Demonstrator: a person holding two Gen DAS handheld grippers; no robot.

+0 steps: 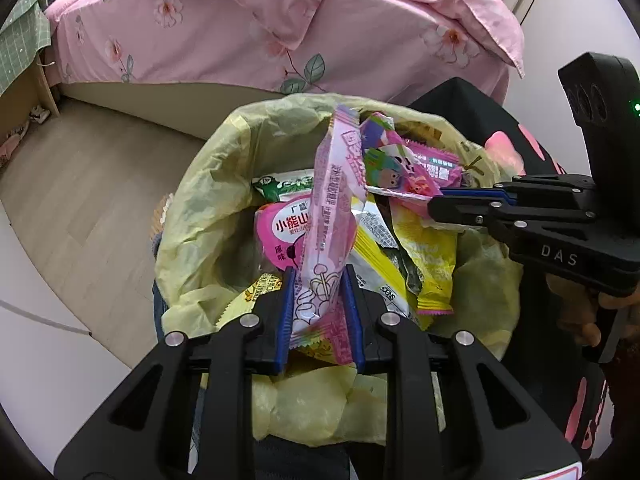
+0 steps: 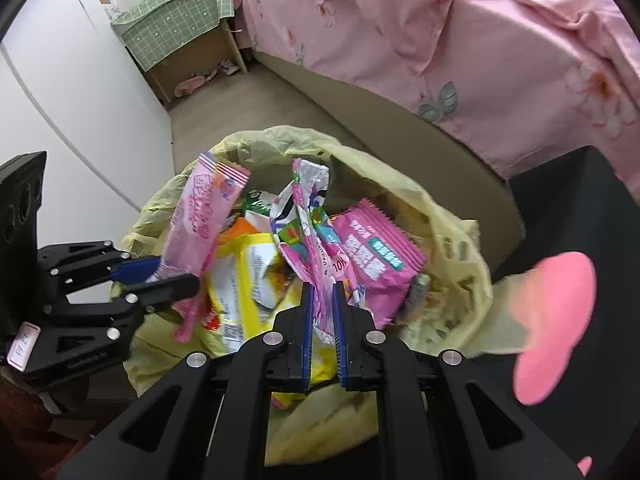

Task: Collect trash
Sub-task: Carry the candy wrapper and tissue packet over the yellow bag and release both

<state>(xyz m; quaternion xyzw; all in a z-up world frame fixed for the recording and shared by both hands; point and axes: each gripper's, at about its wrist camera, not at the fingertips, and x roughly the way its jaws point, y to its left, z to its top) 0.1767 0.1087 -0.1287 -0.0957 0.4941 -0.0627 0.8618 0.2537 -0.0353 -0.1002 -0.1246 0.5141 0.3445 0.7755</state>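
Observation:
A bin lined with a yellow bag (image 1: 200, 184) (image 2: 452, 240) holds several snack wrappers. My left gripper (image 1: 319, 272) is over its near rim, shut on a long pale-pink wrapper (image 1: 332, 208) that stands upright. The right wrist view has this gripper (image 2: 176, 274) at the left with the same pink wrapper (image 2: 200, 216). My right gripper (image 2: 323, 286) is shut on a thin colourful cartoon wrapper (image 2: 308, 216) above the pile. From the left wrist camera it (image 1: 436, 200) reaches in from the right, holding that wrapper (image 1: 392, 172). Yellow, green and magenta packets lie underneath.
A bed with a pink floral quilt (image 1: 280, 20) (image 2: 480, 60) runs behind the bin. Wood floor (image 1: 80, 200) lies to the left, with a white cupboard (image 2: 60, 100) and a bedside table under a green checked cloth (image 2: 176, 20). Black fabric with pink patches (image 2: 560, 312) sits right of the bin.

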